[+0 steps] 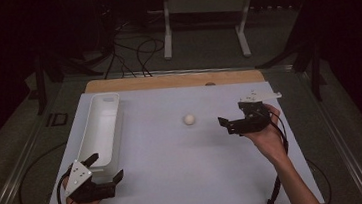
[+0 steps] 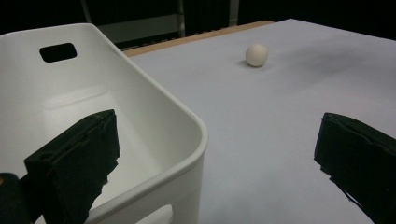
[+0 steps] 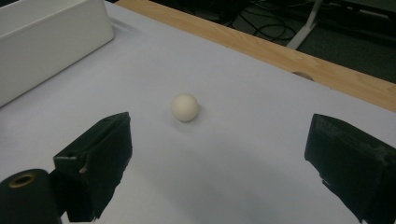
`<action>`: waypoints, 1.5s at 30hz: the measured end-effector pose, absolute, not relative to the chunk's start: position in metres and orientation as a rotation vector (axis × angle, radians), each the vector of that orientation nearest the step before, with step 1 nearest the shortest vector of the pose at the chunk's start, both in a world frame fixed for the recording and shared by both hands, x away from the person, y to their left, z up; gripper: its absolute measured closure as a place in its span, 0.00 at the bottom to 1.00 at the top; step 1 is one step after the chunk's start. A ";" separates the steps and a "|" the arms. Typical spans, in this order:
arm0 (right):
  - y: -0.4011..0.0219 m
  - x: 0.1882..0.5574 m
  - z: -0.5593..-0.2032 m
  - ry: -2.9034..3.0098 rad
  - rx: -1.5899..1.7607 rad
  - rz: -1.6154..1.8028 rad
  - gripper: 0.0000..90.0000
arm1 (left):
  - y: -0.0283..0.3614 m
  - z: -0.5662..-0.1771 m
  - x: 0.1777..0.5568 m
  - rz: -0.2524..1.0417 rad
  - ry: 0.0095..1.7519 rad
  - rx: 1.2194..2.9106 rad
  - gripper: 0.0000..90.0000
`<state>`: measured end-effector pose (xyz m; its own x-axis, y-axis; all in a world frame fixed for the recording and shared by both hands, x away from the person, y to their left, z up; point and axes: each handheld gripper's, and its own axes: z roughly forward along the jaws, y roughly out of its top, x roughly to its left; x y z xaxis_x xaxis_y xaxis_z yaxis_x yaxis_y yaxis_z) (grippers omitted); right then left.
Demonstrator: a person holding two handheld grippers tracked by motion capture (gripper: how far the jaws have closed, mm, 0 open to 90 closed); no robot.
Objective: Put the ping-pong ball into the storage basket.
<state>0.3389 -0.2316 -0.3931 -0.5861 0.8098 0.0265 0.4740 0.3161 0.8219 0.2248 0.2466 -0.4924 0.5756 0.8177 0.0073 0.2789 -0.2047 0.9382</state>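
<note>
- A small off-white ball (image 1: 189, 119) is seen resting on the white table top (image 1: 176, 173), roughly at the middle of the surface and free of any contact with a gripper.
- The right gripper (image 1: 232, 122) is held to the right of the ball, near it but not touching, with its jaws pointed towards the ball and spread wide apart; nothing is held between them.
- In the right gripper view the ball (image 3: 185, 107) is framed between the two black jaws, lying farther off on the table top (image 3: 243, 154).
- The left gripper (image 1: 106, 168) is held at the near left part of the table, well apart from the ball; its jaws are also spread apart and empty.
- A long white plastic bin (image 1: 102, 129) is set along the left side of the table, with a cut-out handle slot at its far end; no contents are seen in the visible part of it.
- In the left gripper view one jaw is seen over the near corner of the bin (image 2: 154, 107), the other over bare table; the ball (image 2: 256, 54) is seen well beyond.
- A wooden strip (image 1: 172, 80) is seen along the far edge of the table.
</note>
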 end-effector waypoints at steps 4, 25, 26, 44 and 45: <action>-0.229 0.344 -0.391 2.199 1.135 1.161 0.08 | 0.247 -0.492 0.225 0.642 0.907 1.759 0.01; -0.216 0.372 -0.393 2.224 1.161 1.141 0.08 | 0.247 -0.492 0.225 0.641 0.909 1.760 0.01; -0.215 0.373 -0.393 2.223 1.166 1.140 0.08 | 0.247 -0.492 0.225 0.641 0.908 1.760 0.01; -0.202 0.394 -0.391 2.239 1.164 1.110 0.08 | 0.247 -0.492 0.225 0.640 0.907 1.760 0.01; -0.201 0.395 -0.391 2.239 1.160 1.112 0.08 | 0.247 -0.492 0.225 0.639 0.907 1.760 0.01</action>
<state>0.3945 -0.2006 -0.3909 -0.5850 0.8107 0.0218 0.5071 0.3447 0.7899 0.2248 0.2469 -0.4922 0.5768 0.8168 0.0065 0.2805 -0.2056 0.9376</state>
